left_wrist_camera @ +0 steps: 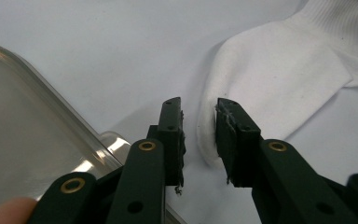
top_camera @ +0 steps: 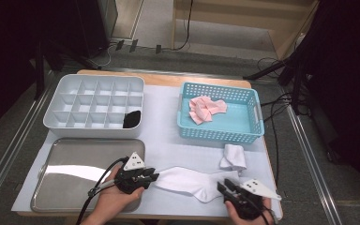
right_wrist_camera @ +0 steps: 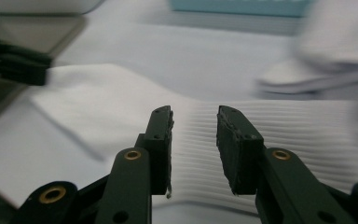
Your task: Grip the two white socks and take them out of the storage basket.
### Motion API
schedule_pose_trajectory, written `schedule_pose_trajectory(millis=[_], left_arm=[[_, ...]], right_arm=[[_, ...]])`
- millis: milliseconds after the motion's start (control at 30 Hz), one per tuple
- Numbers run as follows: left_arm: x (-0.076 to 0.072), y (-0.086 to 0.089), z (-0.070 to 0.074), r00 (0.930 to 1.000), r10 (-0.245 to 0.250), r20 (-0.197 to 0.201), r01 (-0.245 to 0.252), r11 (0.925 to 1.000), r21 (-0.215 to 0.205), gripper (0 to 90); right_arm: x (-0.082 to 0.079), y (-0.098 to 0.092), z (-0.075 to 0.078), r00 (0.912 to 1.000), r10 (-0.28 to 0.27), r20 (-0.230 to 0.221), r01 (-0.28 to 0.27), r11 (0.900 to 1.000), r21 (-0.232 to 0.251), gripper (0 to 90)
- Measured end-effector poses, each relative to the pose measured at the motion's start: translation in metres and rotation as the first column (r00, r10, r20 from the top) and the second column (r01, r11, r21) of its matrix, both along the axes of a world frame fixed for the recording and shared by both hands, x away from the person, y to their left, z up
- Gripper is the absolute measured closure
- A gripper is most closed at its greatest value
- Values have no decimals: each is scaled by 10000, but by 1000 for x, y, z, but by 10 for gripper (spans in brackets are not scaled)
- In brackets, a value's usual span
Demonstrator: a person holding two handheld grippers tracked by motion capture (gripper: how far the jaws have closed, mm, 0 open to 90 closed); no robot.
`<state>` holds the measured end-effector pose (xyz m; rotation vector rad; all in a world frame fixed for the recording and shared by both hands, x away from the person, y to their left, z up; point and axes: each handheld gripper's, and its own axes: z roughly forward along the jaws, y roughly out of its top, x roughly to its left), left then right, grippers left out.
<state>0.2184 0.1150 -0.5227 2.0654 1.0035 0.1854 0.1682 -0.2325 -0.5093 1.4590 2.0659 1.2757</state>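
A white sock [top_camera: 187,182] lies flat on the white mat near the table's front edge, between my two grippers. My left gripper [top_camera: 153,177] is at its toe end. In the left gripper view the jaws [left_wrist_camera: 199,116] stand a little apart, with the sock's rounded edge [left_wrist_camera: 279,79] against the right-hand pad and a gap showing between the pads. My right gripper [top_camera: 221,186] is at the ribbed cuff end. Its jaws [right_wrist_camera: 195,121] are apart just over the ribbing [right_wrist_camera: 98,102], gripping nothing.
A steel tray [top_camera: 75,173] lies at the front left, close beside my left gripper. Behind it is a white divided box [top_camera: 96,101] with a black item [top_camera: 132,119] in one cell. A teal basket [top_camera: 220,136] holds pink socks [top_camera: 206,108]. A folded white sock [top_camera: 233,157] lies before it.
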Motion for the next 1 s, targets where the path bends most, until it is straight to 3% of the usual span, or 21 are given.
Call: schedule_pose_trajectory(millis=[100,200,233,267,333,400,500,633,700,733,800,867,933,1000], left_arm=[[0,-1,-1,10000,0,-44,0,10000,72,754],[1,-1,-2,9999,-27,-105,28,10000,72,775],[1,-1,-2,9999,-8,-149,8,10000,41,787],[1,-1,-2,9998,-15,-177,16,10000,8,794],[1,-1,-2,9998,15,-196,-15,10000,28,802],[1,-2,-3,9998,5,-210,-4,10000,26,808],[1,-3,-3,9998,-56,-185,57,9999,85,830],[0,-1,-2,9997,-129,-206,129,9999,40,843],[0,-1,-1,9997,-139,-191,139,9999,24,836],[0,-1,-1,9997,-134,-187,134,9999,38,822],[0,0,0,9999,-69,-133,68,9999,-87,784],[1,2,1,9999,-78,-115,75,9998,-209,744],[2,3,1,9999,-21,-152,16,9994,-347,733],[2,3,1,9998,-5,-188,0,9996,-281,748]], right_arm=[[-2,29,-5,9968,802,-43,-802,9967,-80,635],[-3,50,-13,9946,1035,7,-1028,9887,-1090,615],[-2,55,-18,9946,1033,-11,-1021,9808,-1660,640],[-2,57,-21,9944,1052,14,-1031,9770,-1865,656],[-4,56,-23,9949,967,279,-892,9757,-2001,735],[-4,54,-23,9948,967,306,-882,9735,-2111,870],[-3,50,-21,9941,1082,-25,-1067,9760,-1896,900],[-6,41,-17,9854,1538,-728,-1626,9772,-1368,900],[-7,37,-15,9802,1787,-851,-1885,9740,-1261,897],[-7,35,-13,9800,1865,-699,-1934,9750,-1095,885],[-5,29,-7,9832,1794,-350,-1813,9816,-604,783],[-2,19,3,9913,1298,196,-1293,9913,-252,719],[5,6,13,9961,528,712,-508,9983,-300,687],[16,-9,24,9899,-702,1233,769,9957,-509,614]])
